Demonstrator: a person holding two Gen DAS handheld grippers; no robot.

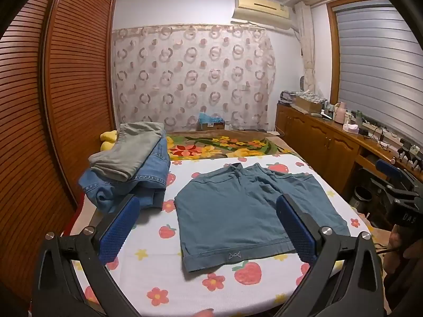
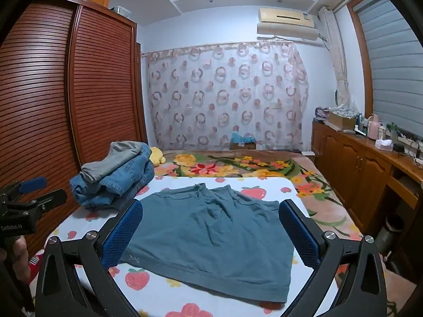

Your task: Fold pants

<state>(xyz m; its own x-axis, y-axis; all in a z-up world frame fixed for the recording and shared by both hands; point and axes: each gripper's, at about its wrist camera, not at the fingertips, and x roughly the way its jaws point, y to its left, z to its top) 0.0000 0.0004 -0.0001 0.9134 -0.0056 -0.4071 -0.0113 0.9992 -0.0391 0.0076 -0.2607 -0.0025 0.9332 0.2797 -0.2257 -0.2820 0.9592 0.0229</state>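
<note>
Left wrist view showed the teal shorts (image 1: pixel 232 211) lying flat on the strawberry-print sheet (image 1: pixel 158 272) of the bed, waistband toward the far end and the hems toward the camera, with a small logo on the near hem. The two legs lay side by side and no part was turned over another, so by my reading the folding had not begun: every fold was yet to be made. A few shallow creases ran through the middle of the cloth in the right wrist view (image 2: pixel 211 227).

Both pairs of tongs were released, jaws spread wide with nothing between them. The left tongs (image 1: pixel 208 224) hovered above the near hem, apart from the cloth, as did the right tongs (image 2: pixel 211 229), which framed the shorts from the other side.

Just beside the shorts, at the far left of the sheet, sat a pile of denim jeans (image 1: pixel 137 182) with grey trousers (image 1: pixel 132 150) on top, loosely stacked. Beyond lay a flowered blanket (image 1: pixel 219 145), then a patterned curtain (image 1: pixel 193 74); a slatted wardrobe (image 1: pixel 66 92) stood to the left and a wooden sideboard (image 1: pixel 317 137) to the right.
</note>
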